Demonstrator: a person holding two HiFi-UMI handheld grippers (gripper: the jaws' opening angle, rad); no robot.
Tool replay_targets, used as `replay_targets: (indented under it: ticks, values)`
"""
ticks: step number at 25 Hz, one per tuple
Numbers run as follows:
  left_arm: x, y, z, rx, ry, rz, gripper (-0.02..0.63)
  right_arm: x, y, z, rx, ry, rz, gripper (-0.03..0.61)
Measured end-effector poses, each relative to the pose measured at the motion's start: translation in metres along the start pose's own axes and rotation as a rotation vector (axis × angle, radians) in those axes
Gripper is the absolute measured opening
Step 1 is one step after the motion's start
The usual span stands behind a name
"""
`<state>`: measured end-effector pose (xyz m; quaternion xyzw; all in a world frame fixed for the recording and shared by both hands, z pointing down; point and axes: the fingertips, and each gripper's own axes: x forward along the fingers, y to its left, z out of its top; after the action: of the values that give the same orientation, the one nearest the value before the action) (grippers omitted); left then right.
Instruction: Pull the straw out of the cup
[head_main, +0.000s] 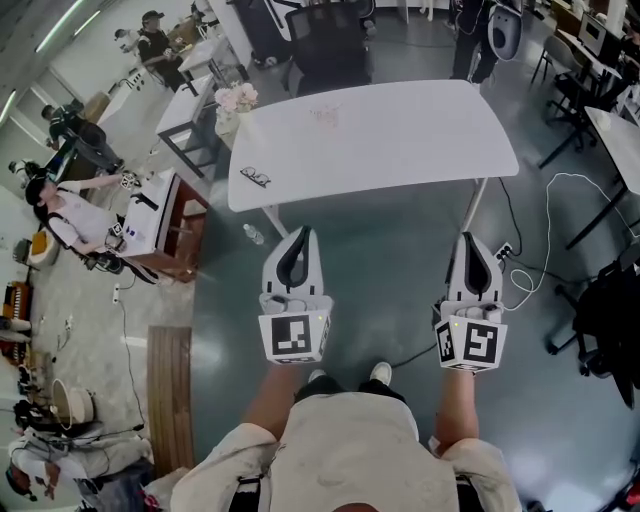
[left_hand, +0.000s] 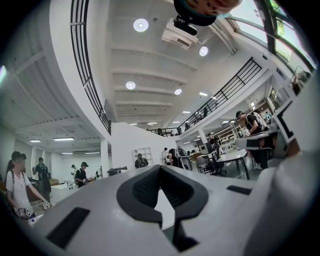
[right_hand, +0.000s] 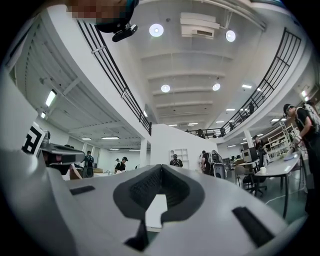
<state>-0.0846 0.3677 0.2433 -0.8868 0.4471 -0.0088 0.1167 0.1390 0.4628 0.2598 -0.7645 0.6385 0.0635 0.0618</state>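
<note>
In the head view, a person stands on the grey-green floor, with open floor between them and a white, round-cornered rectangular table. The left tongs and right tongs are white with black pads and carry a marker cube each. They are held side by side and well apart. Both are pressed together with nothing in them.

On the far part of the table stands a faint clear cup; its straw is too small to make out. A small dark item that looks like a pair of glasses lies near the table's near left corner. A bunch of pale pink flowers sits at the far left corner. A clear bottle lies on the floor by the near edge. A black office chair stands beyond the table, and white cables trail on the floor at the right.

In the left gripper view, the left tongs meet tip to tip and are empty. They face a white hall with a black balcony railing and distant people.

In the right gripper view, the right tongs are likewise closed on nothing, facing the same hall.
</note>
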Motion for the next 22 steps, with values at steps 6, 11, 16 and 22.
replay_targets:
  ticks: [6, 11, 16, 22]
  values:
    - [0.018, 0.004, -0.014, -0.018, 0.021, 0.023, 0.005, 0.021, -0.002, -0.013, 0.008, 0.019, 0.017, 0.003]
    - [0.042, 0.029, -0.031, -0.038, 0.018, 0.04, 0.006, 0.052, 0.014, -0.027, -0.029, 0.034, 0.04, 0.003]
    - [0.079, 0.065, -0.044, -0.06, 0.001, 0.044, 0.006, 0.101, 0.032, -0.034, -0.057, 0.051, 0.046, 0.003]
    - [0.131, 0.128, -0.062, -0.091, -0.019, 0.058, 0.005, 0.181, 0.07, -0.044, -0.086, 0.057, 0.075, 0.003]
